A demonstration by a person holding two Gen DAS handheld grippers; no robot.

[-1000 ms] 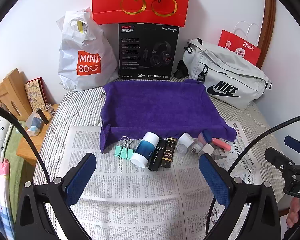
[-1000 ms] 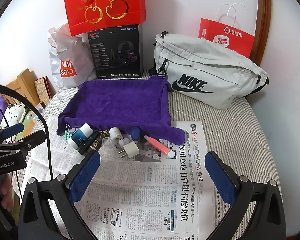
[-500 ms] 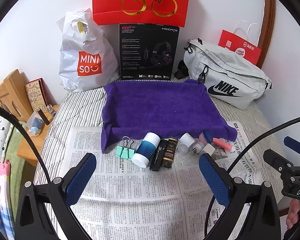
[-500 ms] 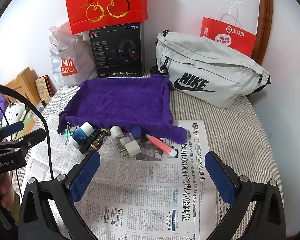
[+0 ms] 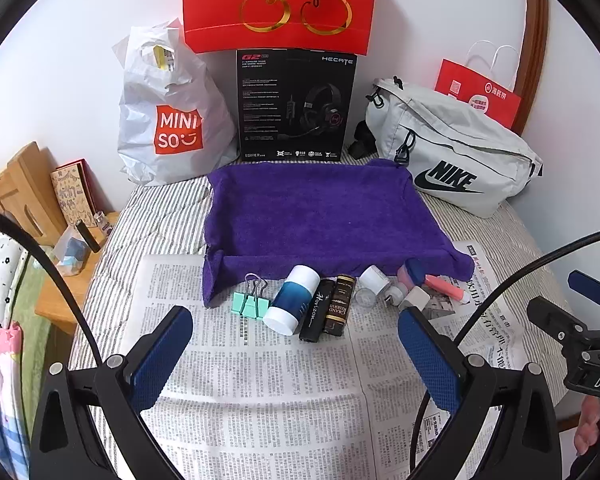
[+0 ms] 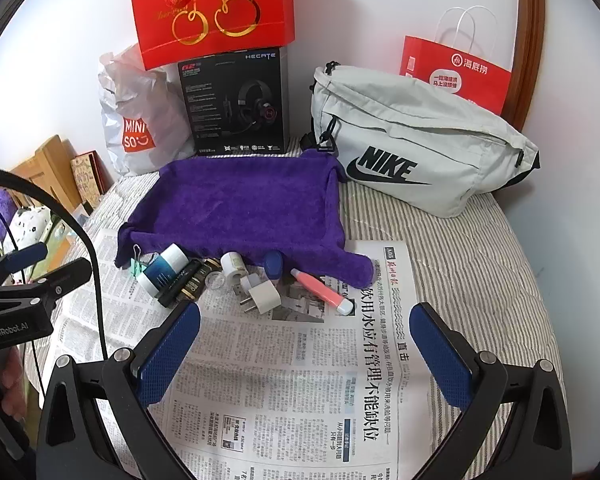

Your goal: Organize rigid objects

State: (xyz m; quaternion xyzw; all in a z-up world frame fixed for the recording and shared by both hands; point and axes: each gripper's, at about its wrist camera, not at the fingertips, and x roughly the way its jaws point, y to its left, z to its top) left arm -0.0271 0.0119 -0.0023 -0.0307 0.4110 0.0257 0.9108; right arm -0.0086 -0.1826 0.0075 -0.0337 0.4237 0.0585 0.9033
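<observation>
A row of small items lies on the newspaper (image 5: 260,380) along the front edge of a purple towel tray (image 5: 320,208): a green binder clip (image 5: 251,300), a blue-and-white bottle (image 5: 292,300), two dark tubes (image 5: 328,310), a white jar (image 5: 374,280), a white plug (image 6: 262,295) and a pink pen (image 6: 322,286). My left gripper (image 5: 296,354) is open and empty, hovering over the newspaper short of the row. My right gripper (image 6: 304,354) is open and empty, short of the plug and pen. The tray (image 6: 244,204) holds nothing.
Behind the tray stand a Miniso bag (image 5: 168,112), a black headset box (image 5: 296,104), a red gift bag (image 5: 280,0) and a grey Nike bag (image 5: 452,152). A wooden side table (image 5: 56,248) is at the left of the striped bed.
Both grippers have crept slightly forward toward the row of items. Nothing on the bed has moved.
</observation>
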